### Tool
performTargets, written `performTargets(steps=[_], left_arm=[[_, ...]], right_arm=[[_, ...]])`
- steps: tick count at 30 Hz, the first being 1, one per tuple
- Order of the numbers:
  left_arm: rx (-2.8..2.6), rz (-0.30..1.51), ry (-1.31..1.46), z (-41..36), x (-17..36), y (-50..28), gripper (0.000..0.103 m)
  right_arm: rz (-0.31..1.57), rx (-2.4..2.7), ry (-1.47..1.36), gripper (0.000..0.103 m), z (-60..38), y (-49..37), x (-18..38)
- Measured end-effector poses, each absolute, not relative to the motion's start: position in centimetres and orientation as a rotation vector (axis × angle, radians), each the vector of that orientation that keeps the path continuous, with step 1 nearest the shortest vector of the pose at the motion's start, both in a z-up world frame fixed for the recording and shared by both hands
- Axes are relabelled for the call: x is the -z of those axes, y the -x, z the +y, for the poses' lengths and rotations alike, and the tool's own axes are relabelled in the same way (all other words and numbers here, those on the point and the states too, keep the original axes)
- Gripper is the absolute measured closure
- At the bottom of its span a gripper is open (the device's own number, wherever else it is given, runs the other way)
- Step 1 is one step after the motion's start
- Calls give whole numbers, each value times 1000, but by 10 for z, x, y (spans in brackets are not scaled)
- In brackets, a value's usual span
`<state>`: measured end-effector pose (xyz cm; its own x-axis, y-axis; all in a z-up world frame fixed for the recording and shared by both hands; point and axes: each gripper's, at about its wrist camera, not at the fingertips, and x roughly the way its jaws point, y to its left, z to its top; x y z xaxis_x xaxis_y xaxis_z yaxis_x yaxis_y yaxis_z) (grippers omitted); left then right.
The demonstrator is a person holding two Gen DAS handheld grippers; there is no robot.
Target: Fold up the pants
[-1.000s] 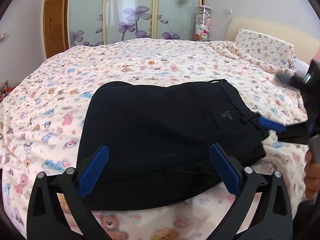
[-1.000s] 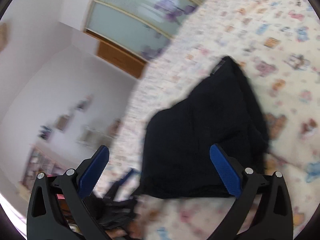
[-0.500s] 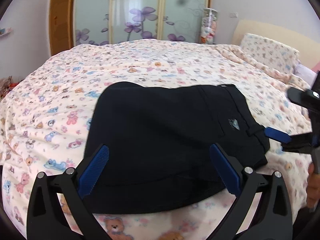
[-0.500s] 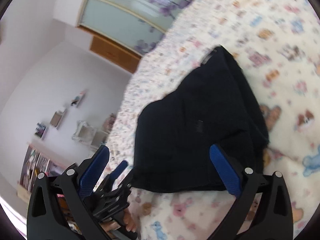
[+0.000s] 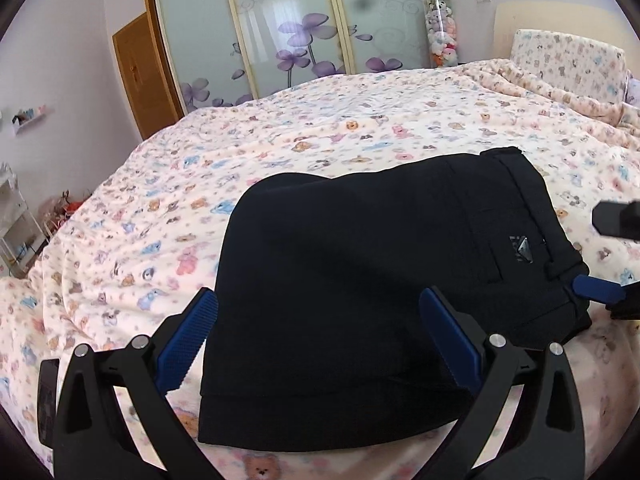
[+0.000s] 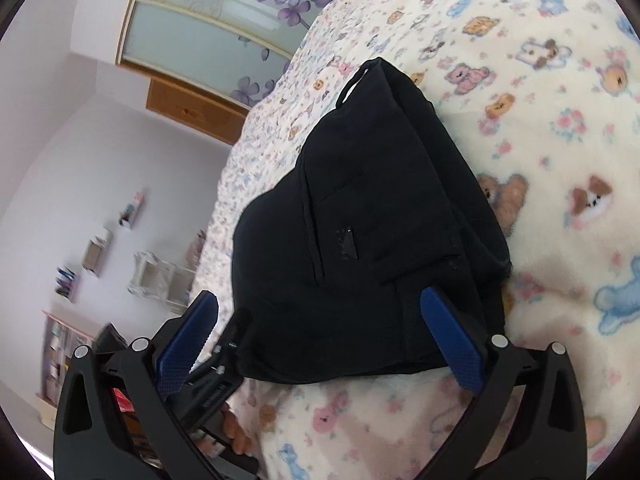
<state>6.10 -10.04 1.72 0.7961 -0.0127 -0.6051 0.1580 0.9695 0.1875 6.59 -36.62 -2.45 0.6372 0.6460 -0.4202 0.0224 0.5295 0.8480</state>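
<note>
Black pants (image 5: 360, 272) lie folded into a compact stack on the bear-print bedspread (image 5: 280, 152); they also show in the right wrist view (image 6: 372, 240). A small triangular logo (image 5: 520, 249) sits near the waistband at the right. My left gripper (image 5: 320, 344) is open and empty, its jaws spread over the near edge of the stack. My right gripper (image 6: 320, 344) is open and empty at the waistband end. One of the right gripper's blue fingertips (image 5: 596, 290) shows at the right edge of the left wrist view.
The bed fills most of both views. A pillow (image 5: 568, 64) lies at the far right by the headboard. Sliding wardrobe doors (image 5: 280, 32) and a wooden door (image 5: 140, 80) stand behind the bed. Wall shelves (image 6: 96, 252) show at the left.
Both grippers stayed open and empty. The left camera shifted slightly right and closer to the stack. The right gripper drew nearer to the waistband end and steadied.
</note>
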Motion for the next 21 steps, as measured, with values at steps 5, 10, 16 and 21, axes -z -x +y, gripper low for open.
performTargets(steps=[5, 10, 16, 21], left_arm=[[112, 641, -209, -105, -22, -67, 2], [203, 878, -101, -94, 12, -99, 2], [259, 847, -73, -81, 22, -89, 2], [261, 807, -72, -80, 25, -84, 2]], right_arm=[[808, -433, -975, 1, -369, -64, 25], [808, -449, -1001, 1, -372, -64, 27], [761, -491, -993, 1, -372, -59, 11], [831, -444, -827, 1, -353, -70, 12]])
